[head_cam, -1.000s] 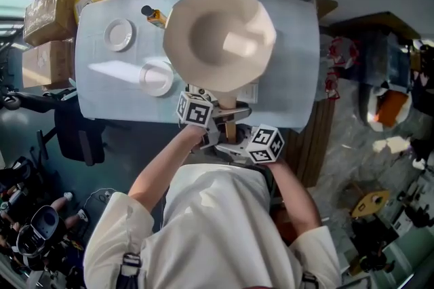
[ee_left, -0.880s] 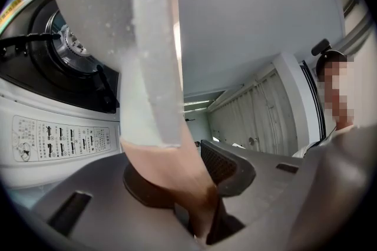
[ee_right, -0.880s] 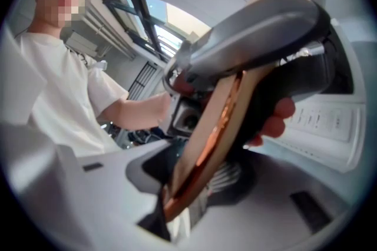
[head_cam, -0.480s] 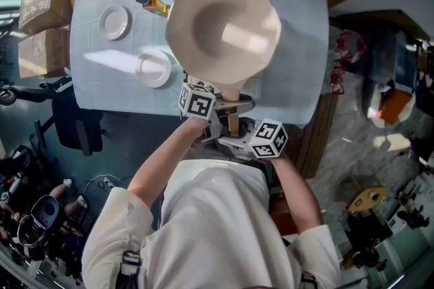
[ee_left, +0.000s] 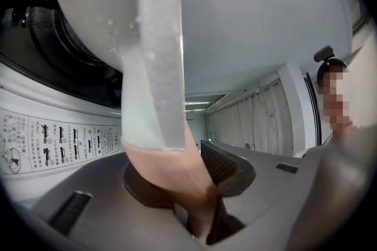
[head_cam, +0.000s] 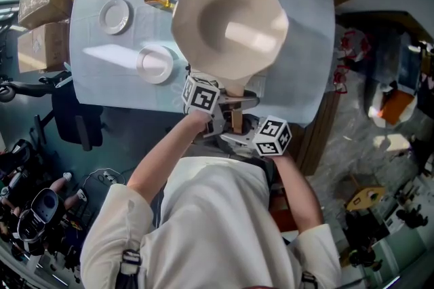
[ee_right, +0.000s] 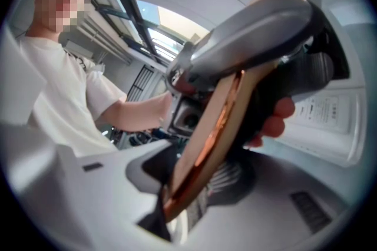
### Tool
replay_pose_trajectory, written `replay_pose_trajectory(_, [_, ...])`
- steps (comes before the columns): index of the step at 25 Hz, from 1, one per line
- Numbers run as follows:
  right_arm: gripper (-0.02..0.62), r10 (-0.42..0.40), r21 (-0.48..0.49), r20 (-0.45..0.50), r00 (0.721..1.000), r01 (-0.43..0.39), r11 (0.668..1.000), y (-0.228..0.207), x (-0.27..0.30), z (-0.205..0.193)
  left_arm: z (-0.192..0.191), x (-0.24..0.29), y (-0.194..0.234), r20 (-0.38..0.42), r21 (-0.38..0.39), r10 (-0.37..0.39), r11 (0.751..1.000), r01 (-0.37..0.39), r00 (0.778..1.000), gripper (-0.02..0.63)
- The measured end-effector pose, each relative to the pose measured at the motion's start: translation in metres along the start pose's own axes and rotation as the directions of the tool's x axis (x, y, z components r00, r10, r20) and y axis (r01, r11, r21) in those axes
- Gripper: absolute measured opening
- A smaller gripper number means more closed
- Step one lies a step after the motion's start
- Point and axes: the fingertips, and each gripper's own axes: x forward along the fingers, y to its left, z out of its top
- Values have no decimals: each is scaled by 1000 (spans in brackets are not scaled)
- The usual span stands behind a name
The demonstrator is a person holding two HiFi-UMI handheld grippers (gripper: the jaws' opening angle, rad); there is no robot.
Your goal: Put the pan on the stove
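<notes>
— Pan [head_cam: 229, 26] has dipped a touch since a second ago; we see it hanging tilted just above the stove [ee_left: 53, 126] on the table [head_cam: 102, 70], not touching it.
— Yep; we've got the left gripper [ee_left: 200, 197] and right gripper [ee_right: 177, 197] both clamped on its wooden handle [head_cam: 235, 117].

The cream pan [head_cam: 227, 30] sits bowl-up, about level, just above the white stove [ee_left: 53, 138], its wooden handle [head_cam: 236, 119] pointing to six o'clock.
</notes>
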Motion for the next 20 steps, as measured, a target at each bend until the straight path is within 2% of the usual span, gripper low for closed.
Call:
replay_pose_trajectory(9, [170, 1, 16, 0, 1000, -1, 1000, -4, 2, 2, 3, -1, 1, -11, -12, -10, 1000, 10, 1000, 166])
replay_pose_trajectory(14, [170, 8, 8, -26, 1000, -7, 1000, -6, 5, 1, 3, -2, 4, -18, 2, -12, 1000, 12, 1000, 195])
replay_pose_trajectory(20, [199, 22, 14, -60, 998, -21, 1000, -6, 9, -2, 5, -3, 3, -13, 2, -23, 1000, 23, 1000, 237])
